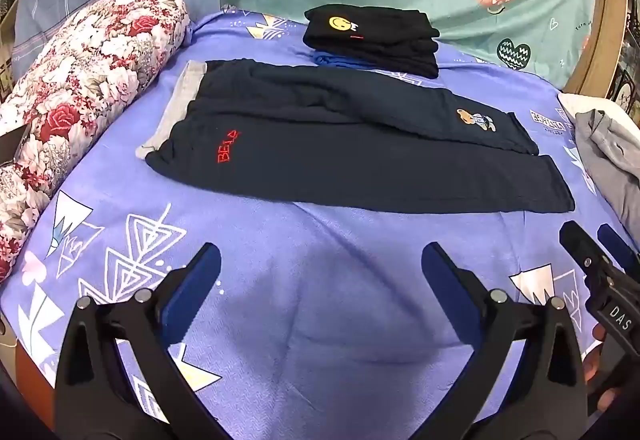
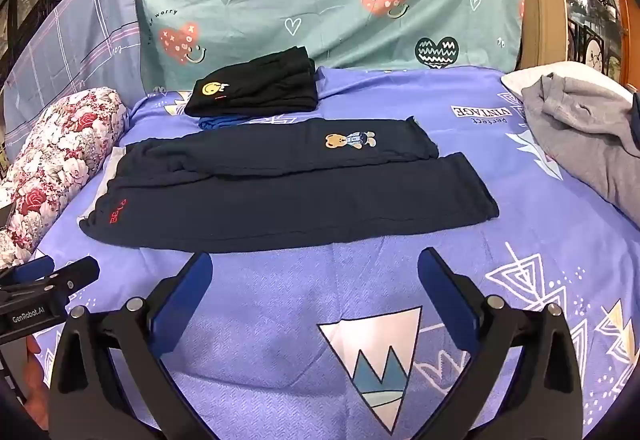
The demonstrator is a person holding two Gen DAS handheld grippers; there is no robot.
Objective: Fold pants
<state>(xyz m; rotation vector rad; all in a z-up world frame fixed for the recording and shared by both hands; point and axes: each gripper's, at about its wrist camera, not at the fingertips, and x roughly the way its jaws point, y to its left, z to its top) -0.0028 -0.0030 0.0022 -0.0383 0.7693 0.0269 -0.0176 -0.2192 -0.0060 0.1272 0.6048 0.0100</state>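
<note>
The dark navy pants [image 1: 352, 156] lie flat across the middle of the bed [image 1: 304, 320], waistband to the left with a grey band showing at that end, and both legs running out to the right, side by side. Red lettering sits near the waist on the near leg; a small bear patch [image 2: 350, 141] sits on the far leg. Just beyond the pants, a folded black garment [image 1: 372, 36] with a yellow smiley rests on top of something blue. A floral bolster [image 1: 76, 100] lies along the left edge of the bed, and a crumpled grey garment [image 2: 584, 136] lies at the right edge. A mint sheet with hearts [image 2: 320, 0] hangs behind.

The left claw [image 1: 320, 272] hangs over bare blue bedsheet on the near side of the pants, spread wide with nothing between its fingers. The right claw [image 2: 316, 276] does likewise, close to the near leg's edge, gaping and empty.
</note>
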